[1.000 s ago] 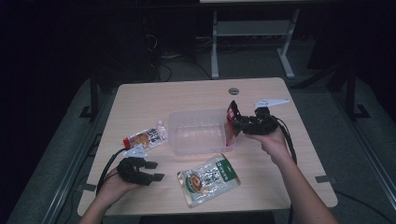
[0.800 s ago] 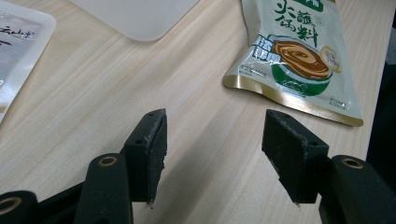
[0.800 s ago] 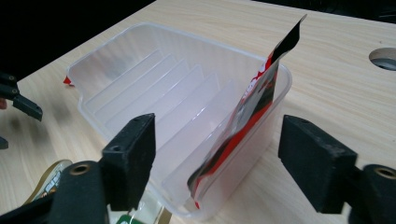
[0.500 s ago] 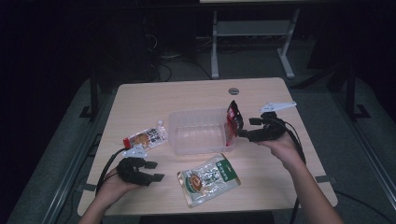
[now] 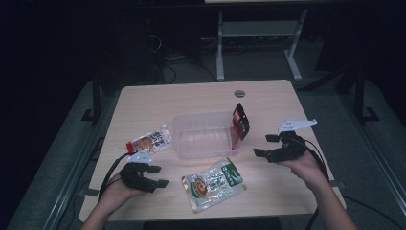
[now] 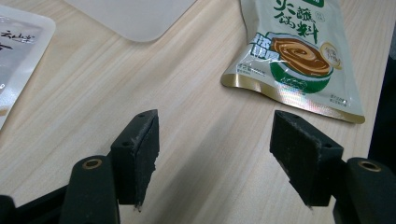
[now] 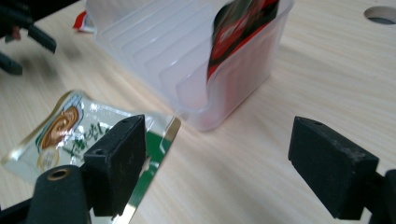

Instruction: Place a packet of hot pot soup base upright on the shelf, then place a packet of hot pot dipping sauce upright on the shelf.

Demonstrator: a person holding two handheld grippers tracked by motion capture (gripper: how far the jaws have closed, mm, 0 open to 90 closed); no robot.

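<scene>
Packing sachets into the tub: a red sachet leans inside its right end. Right claw, jaws just opened and empty, hangs right of it. Left claw, spread, waits. Next, pinch the green sachet on the near counter.

I see the red packet standing upright inside the clear plastic container, leaning on its right wall, its top above the rim. The container sits near the middle of the tabletop. The green sauce pouch lies flat toward the front edge, just before the container.
</scene>
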